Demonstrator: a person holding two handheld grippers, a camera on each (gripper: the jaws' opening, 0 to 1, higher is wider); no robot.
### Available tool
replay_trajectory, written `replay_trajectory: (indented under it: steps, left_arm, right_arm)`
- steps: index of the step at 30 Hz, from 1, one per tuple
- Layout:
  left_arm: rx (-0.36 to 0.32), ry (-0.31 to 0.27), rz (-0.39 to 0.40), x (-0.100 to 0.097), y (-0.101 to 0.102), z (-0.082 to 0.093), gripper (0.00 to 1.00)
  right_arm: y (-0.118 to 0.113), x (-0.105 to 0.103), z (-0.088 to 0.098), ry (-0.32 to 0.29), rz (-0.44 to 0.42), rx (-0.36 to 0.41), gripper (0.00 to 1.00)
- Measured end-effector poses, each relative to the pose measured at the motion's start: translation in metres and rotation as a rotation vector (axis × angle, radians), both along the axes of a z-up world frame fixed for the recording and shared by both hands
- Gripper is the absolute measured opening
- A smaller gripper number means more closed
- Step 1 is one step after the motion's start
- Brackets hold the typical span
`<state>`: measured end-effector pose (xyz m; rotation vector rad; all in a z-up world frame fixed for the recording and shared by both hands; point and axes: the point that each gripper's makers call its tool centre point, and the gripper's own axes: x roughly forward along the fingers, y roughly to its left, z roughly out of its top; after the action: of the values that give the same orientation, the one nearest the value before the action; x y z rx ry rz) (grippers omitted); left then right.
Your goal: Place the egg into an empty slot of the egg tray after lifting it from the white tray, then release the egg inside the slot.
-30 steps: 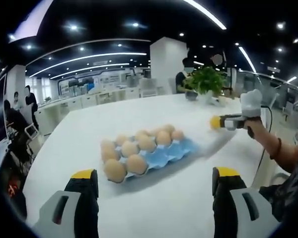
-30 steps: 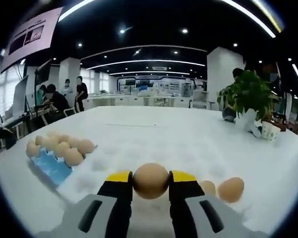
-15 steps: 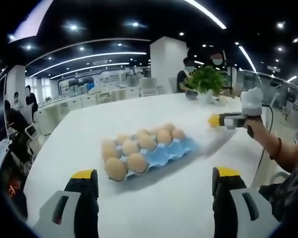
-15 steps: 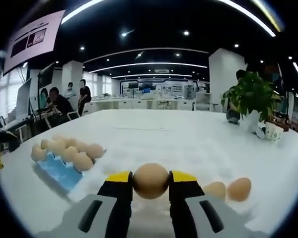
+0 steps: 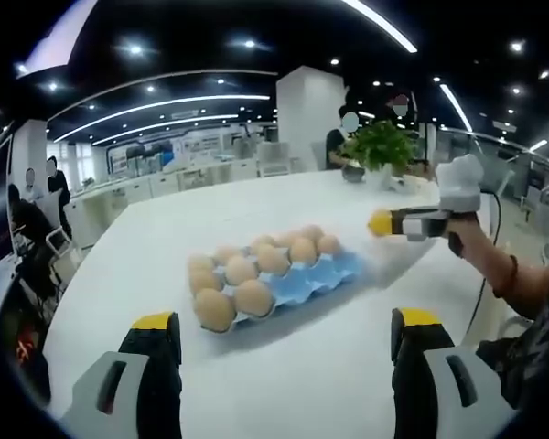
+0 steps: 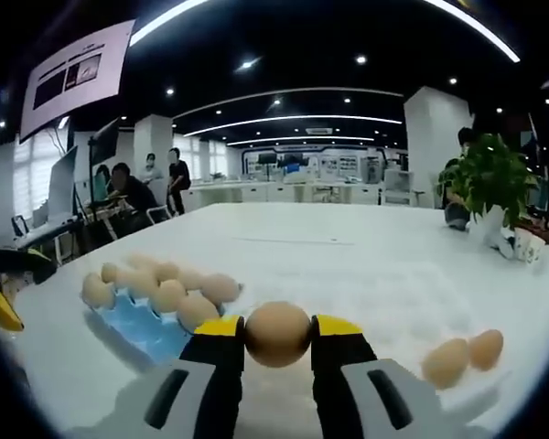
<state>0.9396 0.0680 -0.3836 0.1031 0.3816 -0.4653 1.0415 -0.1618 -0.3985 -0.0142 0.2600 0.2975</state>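
Right gripper [image 6: 278, 335] clamped on egg [image 6: 278, 334], carried above table [image 6: 366, 265], egg tray [image 6: 146, 320] ahead-left. Left gripper [image 5: 284, 334] spread wide, holding nothing, hanging near tray. 2 loose eggs [image 6: 462, 357] off right. Blue vacant slots [image 5: 320, 274] on tray's near side: centre egg over 1, lower gently, avoid neighbouring eggs, part jaws only once seated.

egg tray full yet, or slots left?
Not full. The blue egg tray holds eggs on its left part; the slots on its right part sit empty.
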Motion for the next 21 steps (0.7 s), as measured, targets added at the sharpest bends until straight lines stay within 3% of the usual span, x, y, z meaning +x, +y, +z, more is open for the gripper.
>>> replay_trajectory:
  steps: [21]
  left_arm:
    - [0.001, 0.007, 0.010, 0.001, 0.008, -0.003, 0.97]
  right_arm:
    - [0.076, -0.003, 0.002, 0.014, 0.159, 0.023, 0.29]
